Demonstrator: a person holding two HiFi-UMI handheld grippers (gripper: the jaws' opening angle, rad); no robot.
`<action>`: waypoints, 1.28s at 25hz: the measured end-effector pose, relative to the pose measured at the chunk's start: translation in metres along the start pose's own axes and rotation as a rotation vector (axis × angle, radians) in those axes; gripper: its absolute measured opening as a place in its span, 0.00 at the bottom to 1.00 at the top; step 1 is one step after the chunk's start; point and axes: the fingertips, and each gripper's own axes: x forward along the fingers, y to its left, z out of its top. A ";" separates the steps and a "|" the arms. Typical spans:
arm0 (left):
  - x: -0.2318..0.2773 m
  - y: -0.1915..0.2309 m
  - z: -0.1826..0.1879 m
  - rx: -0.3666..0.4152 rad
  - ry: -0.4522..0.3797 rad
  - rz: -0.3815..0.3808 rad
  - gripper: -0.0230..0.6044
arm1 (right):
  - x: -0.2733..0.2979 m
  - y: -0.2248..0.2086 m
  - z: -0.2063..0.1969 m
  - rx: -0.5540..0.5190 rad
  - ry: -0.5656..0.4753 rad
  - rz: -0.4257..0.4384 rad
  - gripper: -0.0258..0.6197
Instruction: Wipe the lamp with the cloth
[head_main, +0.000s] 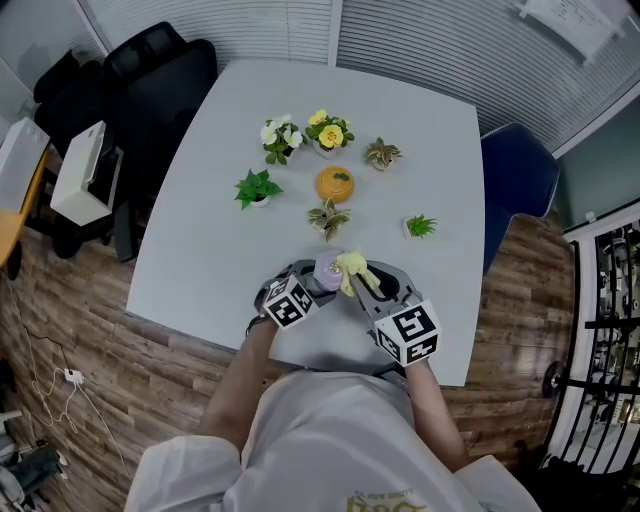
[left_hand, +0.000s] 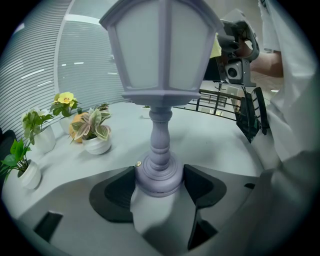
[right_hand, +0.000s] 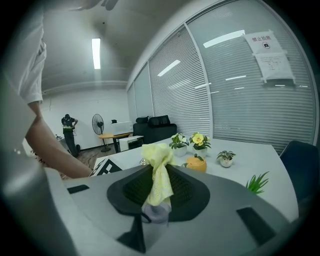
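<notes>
A lavender lantern-shaped lamp (head_main: 327, 270) stands near the front edge of the white table (head_main: 200, 250). In the left gripper view the lamp (left_hand: 160, 60) rises straight ahead. My left gripper (left_hand: 159, 187) is shut on its round base, with a pad touching each side. In the head view my left gripper (head_main: 312, 283) sits at the lamp's left. My right gripper (head_main: 362, 283) comes from the right, shut on a yellow cloth (head_main: 352, 266) that lies against the lamp's top. The cloth (right_hand: 159, 172) sticks up from between the jaws of my right gripper (right_hand: 157, 195).
Behind the lamp stand several small potted plants (head_main: 329, 217) and an orange pot (head_main: 335, 184). A green plant (head_main: 421, 226) is to the right. A black chair (head_main: 150, 90) stands at the table's left and a blue chair (head_main: 515, 180) at its right. The table's front edge is close under both grippers.
</notes>
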 end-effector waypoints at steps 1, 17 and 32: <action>0.000 0.000 0.000 0.000 0.000 0.000 0.54 | 0.000 0.000 0.000 -0.004 0.003 0.001 0.18; -0.002 -0.002 0.003 0.002 -0.002 0.002 0.54 | -0.008 0.012 0.001 -0.059 0.029 0.033 0.18; -0.002 -0.002 0.002 0.003 -0.004 0.002 0.54 | -0.007 0.031 0.007 -0.120 0.041 0.085 0.18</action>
